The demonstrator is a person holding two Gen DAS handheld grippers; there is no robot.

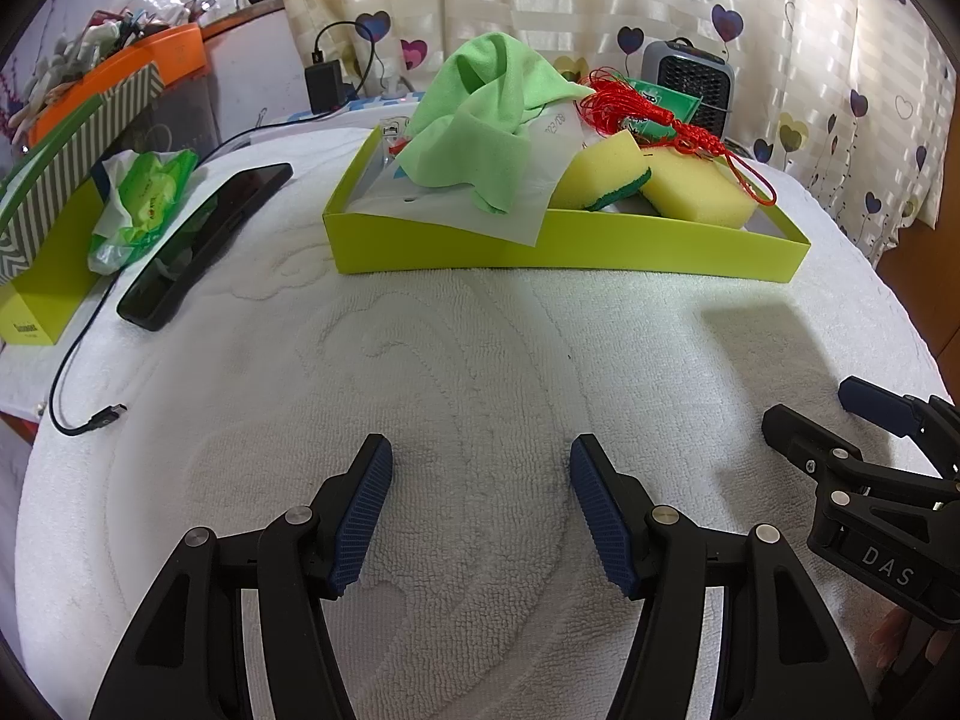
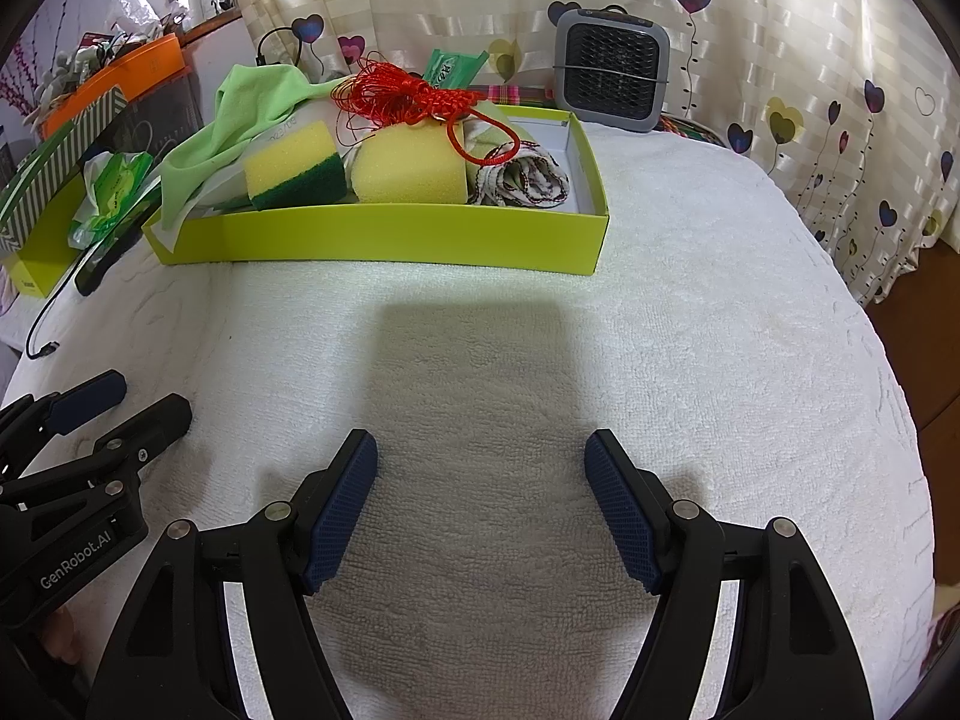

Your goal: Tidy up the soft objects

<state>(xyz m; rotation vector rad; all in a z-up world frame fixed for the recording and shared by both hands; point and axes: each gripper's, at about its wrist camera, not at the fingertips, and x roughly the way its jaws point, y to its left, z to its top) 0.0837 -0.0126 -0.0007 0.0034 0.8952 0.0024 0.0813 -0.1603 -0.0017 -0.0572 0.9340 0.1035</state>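
A lime-green tray sits at the back of the white towel. In it lie a green cloth, two yellow sponges, a red tassel knot, a green packet and a patterned rolled cloth. My left gripper is open and empty above the towel. My right gripper is open and empty beside it, and also shows in the left wrist view.
A black phone with a cable, a wet-wipes pack and a striped box stand at the left. A small grey heater stands behind the tray. The white towel covers the table.
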